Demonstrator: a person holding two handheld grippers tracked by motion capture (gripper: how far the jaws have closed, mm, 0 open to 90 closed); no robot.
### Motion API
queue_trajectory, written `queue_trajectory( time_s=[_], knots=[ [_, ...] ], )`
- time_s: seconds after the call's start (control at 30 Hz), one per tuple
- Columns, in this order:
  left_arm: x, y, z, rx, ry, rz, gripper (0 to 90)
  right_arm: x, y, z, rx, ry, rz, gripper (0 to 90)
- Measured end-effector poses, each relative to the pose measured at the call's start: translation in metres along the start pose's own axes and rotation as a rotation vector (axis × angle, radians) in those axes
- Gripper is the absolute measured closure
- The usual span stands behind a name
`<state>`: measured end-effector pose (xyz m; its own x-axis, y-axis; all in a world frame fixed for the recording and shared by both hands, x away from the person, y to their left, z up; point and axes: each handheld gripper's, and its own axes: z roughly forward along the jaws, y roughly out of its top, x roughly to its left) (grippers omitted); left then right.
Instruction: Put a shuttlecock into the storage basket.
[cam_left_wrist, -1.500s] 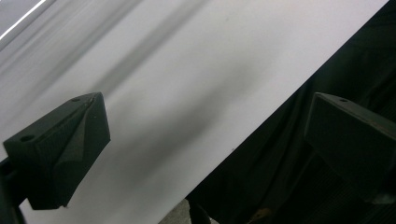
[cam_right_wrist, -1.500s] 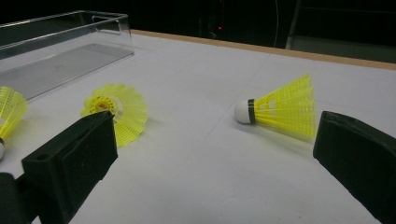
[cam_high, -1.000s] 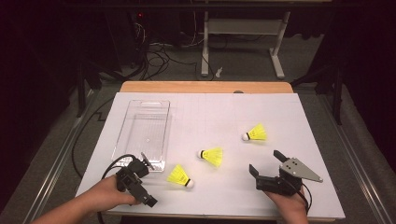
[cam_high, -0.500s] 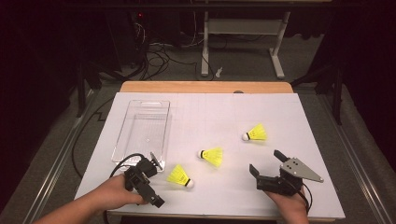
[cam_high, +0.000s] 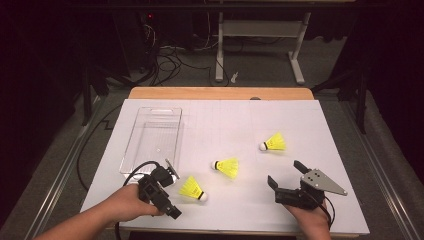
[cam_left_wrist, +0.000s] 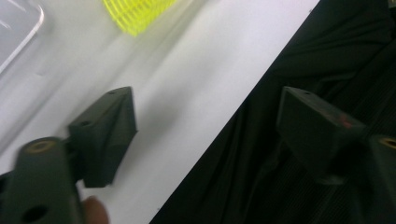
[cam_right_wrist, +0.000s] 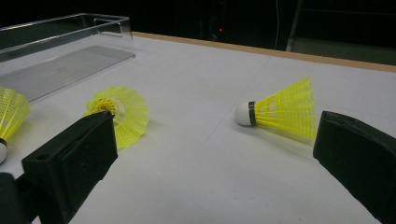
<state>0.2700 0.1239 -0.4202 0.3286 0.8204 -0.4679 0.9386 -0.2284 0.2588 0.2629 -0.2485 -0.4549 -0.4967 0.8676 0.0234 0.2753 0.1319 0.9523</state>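
White paper covers the worktop (cam_high: 300, 120), with a dark floor, loose cables and a desk frame beyond its far wooden edge. Three yellow shuttlecocks lie on their sides, well apart, so each leaves room for jaws to straddle it. At the left stands a clear plastic tray (cam_high: 131, 150), empty and open-topped, likely where they are meant to go.

At the near left corner the left gripper (cam_high: 172, 192) sits just beside the nearest shuttlecock (cam_high: 192, 189), whose white cork points toward the near edge. Its jaws have just been closing from nearly full width, yet they remain well parted with nothing between them; in the left gripper view the yellow skirt (cam_left_wrist: 135, 16) lies beyond the jaw tips, not inside them. By the look of it, the hand is lining up on this shuttlecock first because it is closest to both the gripper and the tray.

Near the right edge the right gripper (cam_high: 286, 176) rests low, jaws wide and empty, aimed between the middle shuttlecock (cam_high: 227, 166) and the far shuttlecock (cam_high: 272, 143), seemingly waiting its turn
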Motion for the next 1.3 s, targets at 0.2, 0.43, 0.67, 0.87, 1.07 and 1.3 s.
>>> queue_trajectory(
  time_s=[0.2, 0.43, 0.67, 0.87, 1.07, 1.3],
  knots=[
    [-0.007, 0.008, -0.006, -0.032, -0.006, -0.009, 32.7, 0.000, 0.000, 0.000, 0.000, 0.001, 0.002, 0.1],
    [-0.017, 0.019, -0.012, -0.081, -0.002, 0.004, 38.7, 0.000, 0.000, 0.000, 0.000, 0.001, 0.005, 0.1],
    [-0.024, 0.025, -0.006, -0.099, 0.036, 0.030, 44.6, 0.000, 0.000, 0.000, 0.000, 0.002, 0.005, 0.1],
    [-0.026, 0.031, -0.001, -0.106, 0.055, 0.034, 48.5, -0.001, 0.000, -0.001, -0.005, -0.002, 0.003, 0.1],
    [-0.026, 0.035, 0.002, -0.109, 0.054, 0.028, 51.2, -0.001, 0.000, -0.001, -0.005, -0.001, 0.002, 0.1],
    [-0.024, 0.038, 0.006, -0.116, 0.076, 0.038, 53.3, 0.000, 0.001, -0.001, -0.003, 0.002, -0.001, 0.1]
  ],
)
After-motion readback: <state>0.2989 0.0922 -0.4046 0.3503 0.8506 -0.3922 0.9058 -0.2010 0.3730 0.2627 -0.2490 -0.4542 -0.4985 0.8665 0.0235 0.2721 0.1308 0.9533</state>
